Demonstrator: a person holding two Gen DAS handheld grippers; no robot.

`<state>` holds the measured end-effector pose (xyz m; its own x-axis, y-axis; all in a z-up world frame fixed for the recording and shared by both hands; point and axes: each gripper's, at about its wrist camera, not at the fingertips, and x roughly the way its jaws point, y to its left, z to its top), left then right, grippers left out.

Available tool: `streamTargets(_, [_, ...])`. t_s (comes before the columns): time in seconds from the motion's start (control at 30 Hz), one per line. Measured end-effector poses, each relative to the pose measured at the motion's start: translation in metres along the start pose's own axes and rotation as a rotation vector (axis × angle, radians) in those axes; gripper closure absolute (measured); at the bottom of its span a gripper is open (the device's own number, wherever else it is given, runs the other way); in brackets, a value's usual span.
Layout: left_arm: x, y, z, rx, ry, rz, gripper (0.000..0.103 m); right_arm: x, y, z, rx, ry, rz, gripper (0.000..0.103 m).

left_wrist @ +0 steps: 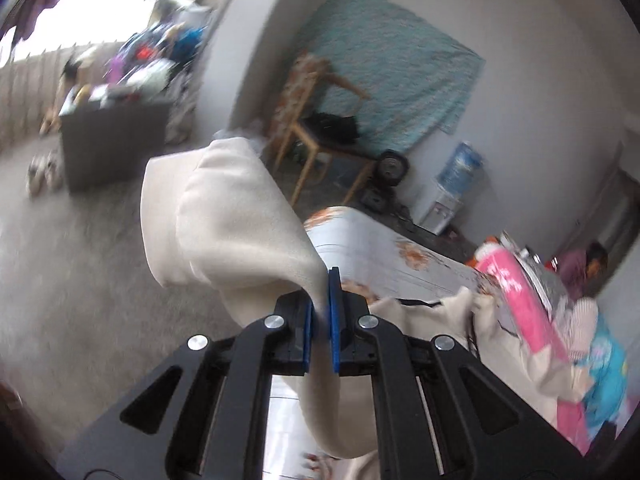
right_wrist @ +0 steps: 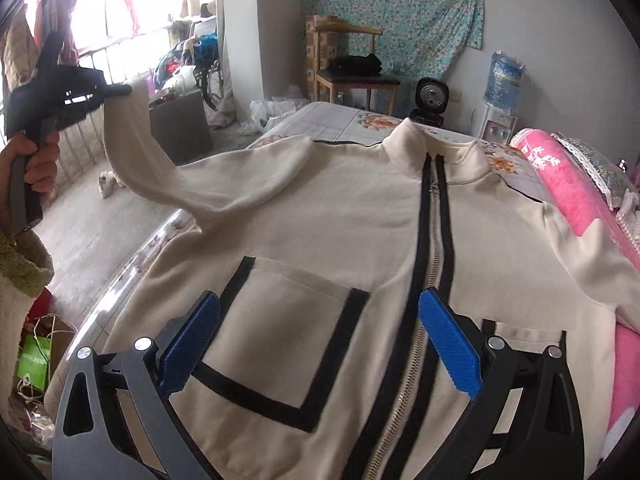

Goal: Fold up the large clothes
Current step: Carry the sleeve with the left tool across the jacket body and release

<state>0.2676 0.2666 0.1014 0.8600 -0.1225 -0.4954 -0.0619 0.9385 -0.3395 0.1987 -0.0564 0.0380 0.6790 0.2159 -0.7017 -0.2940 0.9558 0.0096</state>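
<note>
While it lies front-up on the bed: the jacket (right_wrist: pixel 320 232) is spread flat, collar toward the far end.
Jacket look: cream fabric, black-edged zipper (right_wrist: pixel 428 240) down the middle, closed up to near the collar, black-trimmed patch pocket (right_wrist: pixel 280 336) on each side of it.
Sleeve: one cream sleeve (left_wrist: pixel 232 220) is lifted off the bed edge, hanging in a soft curve from its cuff.
Left gripper (left_wrist: pixel 322 320): blue pads pinched together on the sleeve fabric, held high in a hand (right_wrist: pixel 36 168).
Right gripper (right_wrist: pixel 320 344): jaws wide apart, hovering over the lower front of the jacket, holding nothing.
Bed (right_wrist: pixel 328 120): pale floral cover; a pink blanket (right_wrist: pixel 580 196) lies just beside the jacket.
</note>
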Motion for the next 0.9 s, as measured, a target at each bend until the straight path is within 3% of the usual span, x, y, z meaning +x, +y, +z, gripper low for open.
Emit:
streamTargets(0.13, [-0.013,-0.114,-0.025,0.257,0.085,-0.124,0.096,-0.031,-0.036,-0.018,0.049,-0.018,-0.056,0.006])
streamTargets(0.27, [0.000,-0.170,-0.099,0.365,0.244,-0.204,0.089,-0.048,-0.073,-0.044,0.099,0.015,-0.117,0.006])
streamTargets(0.3, [0.008,-0.174,-0.120,0.373,0.295,-0.213,0.079,-0.050,-0.083,-0.051,0.116,0.032,-0.127,0.006])
streamTargets(0.33, [0.016,-0.175,-0.140,0.375,0.347,-0.218,0.061,-0.051,-0.092,-0.058,0.129,0.053,-0.135,0.006])
streamTargets(0.37, [0.021,-0.174,-0.162,0.367,0.391,-0.215,0.053,-0.050,-0.100,-0.064,0.139,0.078,-0.143,0.006])
streamTargets(0.47, [0.028,-0.165,-0.206,0.355,0.465,-0.191,0.047,-0.041,-0.116,-0.075,0.146,0.144,-0.146,0.006])
streamTargets(0.53, [0.025,-0.162,-0.217,0.348,0.467,-0.196,0.034,-0.031,-0.124,-0.077,0.151,0.180,-0.124,0.006])
streamTargets(0.63, [0.022,-0.156,-0.223,0.346,0.447,-0.174,0.031,-0.008,-0.134,-0.075,0.175,0.252,-0.087,0.006])
streamTargets(0.73, [0.035,-0.155,-0.219,0.334,0.454,-0.104,0.031,0.006,-0.137,-0.077,0.184,0.304,-0.062,0.006])
streamTargets(0.9, [0.037,-0.140,-0.209,0.231,0.434,-0.143,0.033,-0.001,-0.152,-0.036,0.282,0.245,0.084,0.006])
